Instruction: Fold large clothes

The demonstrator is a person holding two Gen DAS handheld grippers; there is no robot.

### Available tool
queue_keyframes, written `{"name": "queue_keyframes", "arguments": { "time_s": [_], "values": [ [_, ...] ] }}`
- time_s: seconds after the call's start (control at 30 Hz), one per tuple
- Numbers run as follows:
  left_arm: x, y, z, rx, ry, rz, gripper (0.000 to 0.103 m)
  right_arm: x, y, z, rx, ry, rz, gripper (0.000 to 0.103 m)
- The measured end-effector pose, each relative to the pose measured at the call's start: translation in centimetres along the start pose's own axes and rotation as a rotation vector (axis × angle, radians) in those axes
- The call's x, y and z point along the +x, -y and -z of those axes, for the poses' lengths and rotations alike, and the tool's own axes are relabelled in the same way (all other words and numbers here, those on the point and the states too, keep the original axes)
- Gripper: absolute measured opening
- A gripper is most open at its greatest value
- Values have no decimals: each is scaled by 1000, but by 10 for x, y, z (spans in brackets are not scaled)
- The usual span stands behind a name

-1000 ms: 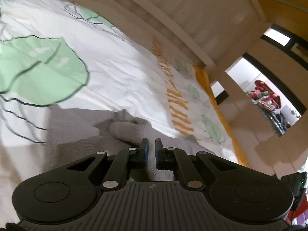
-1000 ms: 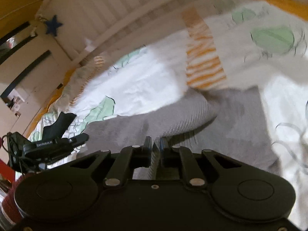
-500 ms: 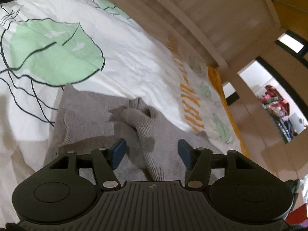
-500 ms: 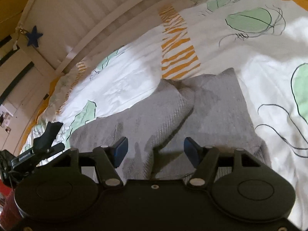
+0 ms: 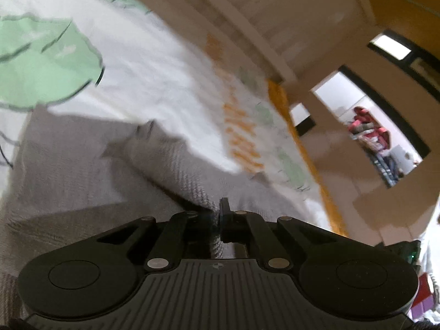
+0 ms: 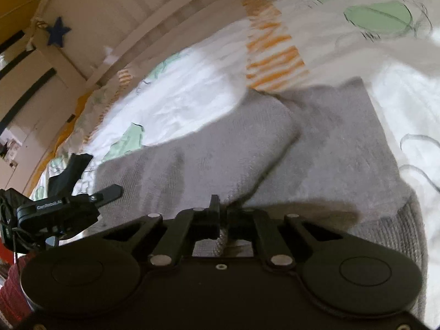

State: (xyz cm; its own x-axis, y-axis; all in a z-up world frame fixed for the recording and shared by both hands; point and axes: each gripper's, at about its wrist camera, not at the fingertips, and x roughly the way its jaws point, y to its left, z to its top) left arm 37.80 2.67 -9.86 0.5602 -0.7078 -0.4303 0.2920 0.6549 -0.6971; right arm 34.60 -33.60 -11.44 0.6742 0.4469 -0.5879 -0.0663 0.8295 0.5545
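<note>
The grey knit garment [image 6: 324, 143] lies partly folded on the bed's printed cover [image 5: 154, 77]; it looks soft, limp and thick. Both the left gripper [image 5: 217, 214] and right gripper [image 6: 221, 214] have their jaws clamped on its near edge, the sensible hold.

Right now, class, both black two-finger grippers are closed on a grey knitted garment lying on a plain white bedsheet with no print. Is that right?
Not quite. Both wrist views show the bedsheet is white but printed with green leaves and orange stripes. The rest holds: the left gripper and right gripper are each closed on the grey knitted garment.
</note>
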Motion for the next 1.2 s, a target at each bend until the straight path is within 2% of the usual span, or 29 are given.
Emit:
{"name": "queue_keyframes", "arguments": {
  "time_s": [0.1, 0.17, 0.27, 0.33, 0.37, 0.4, 0.43, 0.5, 0.53, 0.57, 0.6, 0.67, 0.77, 0.8, 0.9, 0.93, 0.97, 1.03, 1.1, 1.13, 1.2],
  "values": [
    [-19, 8, -2, 20, 24, 4, 4, -26, -19, -10, -52, 43, -47, 11],
    [-19, 1, 4, 32, -20, -59, 4, -37, -23, -10, -98, 46, -21, 11],
    [-6, -20, 20, 0, -120, -167, 8, -19, -7, 2, -75, -91, 90, 17],
    [-5, -23, 24, -4, -124, -167, 8, -6, 3, 10, -43, -171, 136, 16],
    [-6, -18, 22, 7, -129, -171, 8, -4, 3, 10, -41, -180, 136, 16],
    [-8, -12, 20, 30, -132, -179, 9, -7, 1, 9, -49, -176, 140, 17],
    [-12, -4, 18, 62, -122, -194, 9, -12, -4, 6, -66, -168, 147, 23],
    [-22, 14, 14, 141, -74, -216, 10, -22, -13, 0, -107, -124, 162, 40],
    [-27, 25, 14, 191, -37, -228, 11, -27, -18, -2, -132, -101, 172, 53],
    [-30, 32, 14, 231, -4, -238, 17, -32, -24, -4, -161, -73, 182, 57],
    [-32, 38, 14, 269, 25, -241, 24, -36, -28, -5, -190, -45, 193, 57],
    [-29, 48, 17, 336, 63, -240, 26, -40, -37, -6, -245, -1, 193, 57],
    [-9, 54, 20, 388, 45, -189, 35, -29, -48, -5, -325, 32, 152, 57],
    [-4, 53, 21, 391, 42, -193, 35, -24, -50, -4, -352, 34, 138, 56],
    [1, 45, 22, 347, -13, -238, 35, -7, -49, -2, -385, 19, 136, 56],
    [2, 39, 23, 304, -39, -262, 35, -4, -46, -1, -382, 11, 139, 56],
    [0, 29, 23, 235, -50, -266, 35, 0, -42, -1, -371, 0, 145, 55],
    [-6, -5, 22, 33, -69, -270, 34, 4, -31, -2, -336, -27, 186, 55],
    [-14, -31, 21, -113, -46, -230, 29, 2, -17, -3, -290, -41, 218, 55],
    [-17, -34, 19, -141, -39, -236, 29, 1, -8, -5, -260, -43, 217, 51],
    [-28, -19, 17, -94, 29, -296, 29, -2, -2, -8, -223, -40, 207, 51]
  ]
}}
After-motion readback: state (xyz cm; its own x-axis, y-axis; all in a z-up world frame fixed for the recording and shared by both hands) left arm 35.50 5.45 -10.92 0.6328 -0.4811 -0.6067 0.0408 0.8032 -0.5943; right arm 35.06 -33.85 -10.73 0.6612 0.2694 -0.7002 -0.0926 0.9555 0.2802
